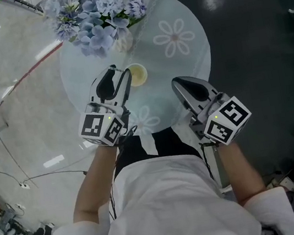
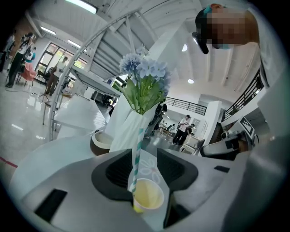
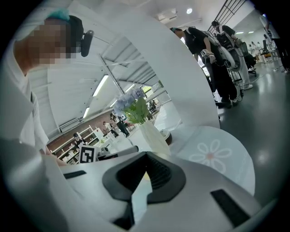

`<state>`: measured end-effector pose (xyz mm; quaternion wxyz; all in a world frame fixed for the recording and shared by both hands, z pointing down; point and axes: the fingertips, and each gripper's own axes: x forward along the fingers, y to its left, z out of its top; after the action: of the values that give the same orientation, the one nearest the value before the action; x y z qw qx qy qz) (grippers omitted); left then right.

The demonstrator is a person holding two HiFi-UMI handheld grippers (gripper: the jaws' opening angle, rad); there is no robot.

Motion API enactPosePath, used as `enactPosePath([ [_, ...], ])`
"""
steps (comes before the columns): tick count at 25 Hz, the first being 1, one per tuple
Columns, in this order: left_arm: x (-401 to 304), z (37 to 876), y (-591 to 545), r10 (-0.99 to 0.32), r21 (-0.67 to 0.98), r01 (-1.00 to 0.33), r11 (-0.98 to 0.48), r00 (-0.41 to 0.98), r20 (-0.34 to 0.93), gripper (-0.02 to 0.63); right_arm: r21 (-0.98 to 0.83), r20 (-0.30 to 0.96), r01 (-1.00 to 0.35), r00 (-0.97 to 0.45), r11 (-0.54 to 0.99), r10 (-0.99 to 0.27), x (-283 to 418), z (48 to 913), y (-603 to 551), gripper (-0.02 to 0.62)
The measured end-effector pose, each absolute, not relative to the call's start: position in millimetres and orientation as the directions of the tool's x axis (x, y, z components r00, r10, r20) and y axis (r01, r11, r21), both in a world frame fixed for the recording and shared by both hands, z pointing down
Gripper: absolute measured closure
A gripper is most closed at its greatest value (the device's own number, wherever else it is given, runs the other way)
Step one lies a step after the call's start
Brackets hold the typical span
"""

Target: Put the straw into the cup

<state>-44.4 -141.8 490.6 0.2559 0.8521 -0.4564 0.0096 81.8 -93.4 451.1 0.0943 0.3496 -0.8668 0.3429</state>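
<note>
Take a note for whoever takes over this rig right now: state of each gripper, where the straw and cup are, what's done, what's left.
Left hand-held gripper: open, above the cup, with the straw upright between its jaws against one pad.
Right hand-held gripper: shut, empty, near the table edge.
The straw's lower end is at the cup's rim; whether it's inside is unclear.
Left to do: confirm the straw sits in, then back off.

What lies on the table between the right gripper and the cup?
Nothing. In the head view, only bare table shows between the right gripper and the cup.
</note>
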Motion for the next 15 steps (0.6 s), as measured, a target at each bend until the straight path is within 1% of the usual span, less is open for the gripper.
enactPosePath([
  [15,-81,454,-136,-0.812,0.387,-0.815,-0.431,0.537,0.229,0.433,-0.495,0.370,-0.670,-0.739,0.553,-0.563,68,417,-93,0.578],
])
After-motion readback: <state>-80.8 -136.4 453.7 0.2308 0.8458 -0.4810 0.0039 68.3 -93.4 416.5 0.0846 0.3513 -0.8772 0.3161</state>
